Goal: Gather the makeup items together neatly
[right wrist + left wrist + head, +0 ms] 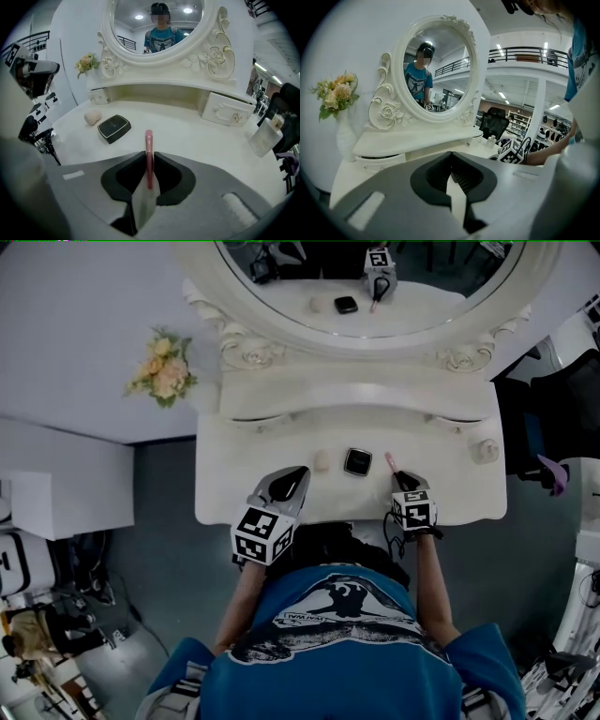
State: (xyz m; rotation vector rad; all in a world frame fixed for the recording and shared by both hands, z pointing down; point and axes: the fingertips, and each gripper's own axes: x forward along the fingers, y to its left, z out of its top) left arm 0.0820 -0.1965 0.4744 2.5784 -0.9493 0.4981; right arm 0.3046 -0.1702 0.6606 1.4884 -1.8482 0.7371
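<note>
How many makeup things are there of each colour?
Pink: 1, stick
Black: 1, compact
Beige: 1, sponge
Clear: 1, bottle
Total: 4

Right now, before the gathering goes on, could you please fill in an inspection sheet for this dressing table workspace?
Surface: white dressing table, top mostly bare, no spill seen.
Job's things: pink stick held in the right gripper; black compact and beige sponge lie side by side on the top, not touching.
Clutter: clear bottle at the table's right end; flowers at its left.
Grippers: left gripper shut and empty; right gripper shut on the pink stick.
Cables: black cable loops beside the right gripper.
Surroundings: oval mirror behind the table; office chair to the right.
</note>
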